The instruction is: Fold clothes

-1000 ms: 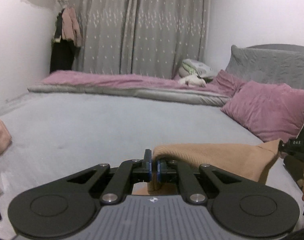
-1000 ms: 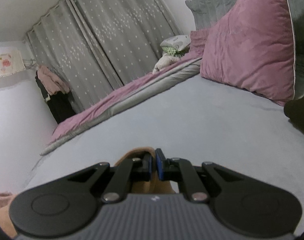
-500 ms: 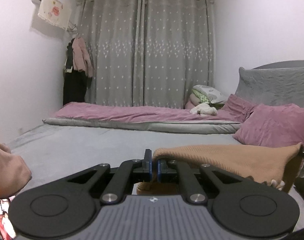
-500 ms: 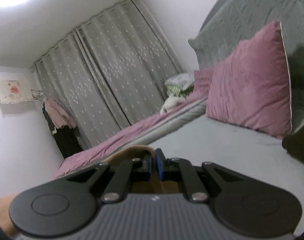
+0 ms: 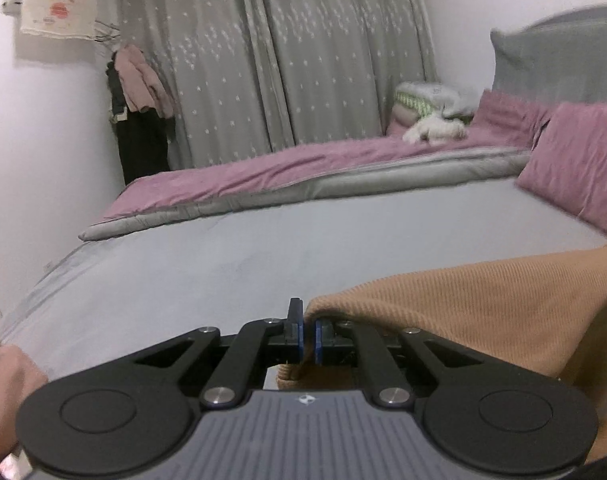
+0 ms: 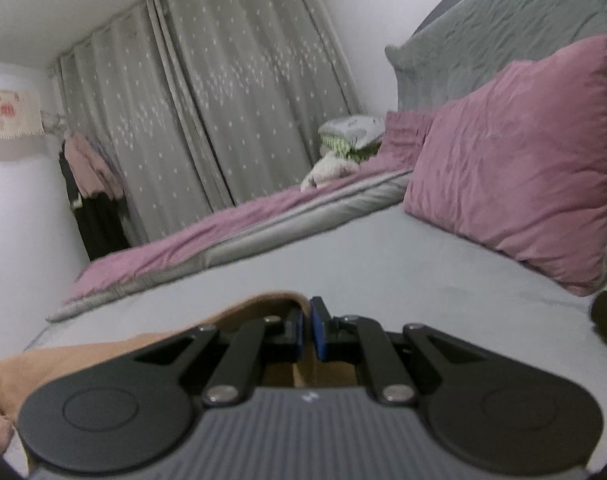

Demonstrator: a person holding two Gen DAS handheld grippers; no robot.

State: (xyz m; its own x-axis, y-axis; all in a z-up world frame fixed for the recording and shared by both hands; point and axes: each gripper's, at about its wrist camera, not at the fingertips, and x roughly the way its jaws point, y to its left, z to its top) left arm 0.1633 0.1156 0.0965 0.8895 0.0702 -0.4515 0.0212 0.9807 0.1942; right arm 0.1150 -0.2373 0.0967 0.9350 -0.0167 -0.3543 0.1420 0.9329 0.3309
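Pinching the tan knit garment (image 5: 483, 304) by its top edge, my left gripper (image 5: 307, 332) and right gripper (image 6: 306, 332) clamped on opposite corners, so it hangs spread between them above the bed (image 5: 207, 264) for folding.

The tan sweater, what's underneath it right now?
The tan sweater hangs from both tongs, the left tongs and the right tongs. Past its top edge lies the grey bed sheet. What is directly below the cloth is covered.
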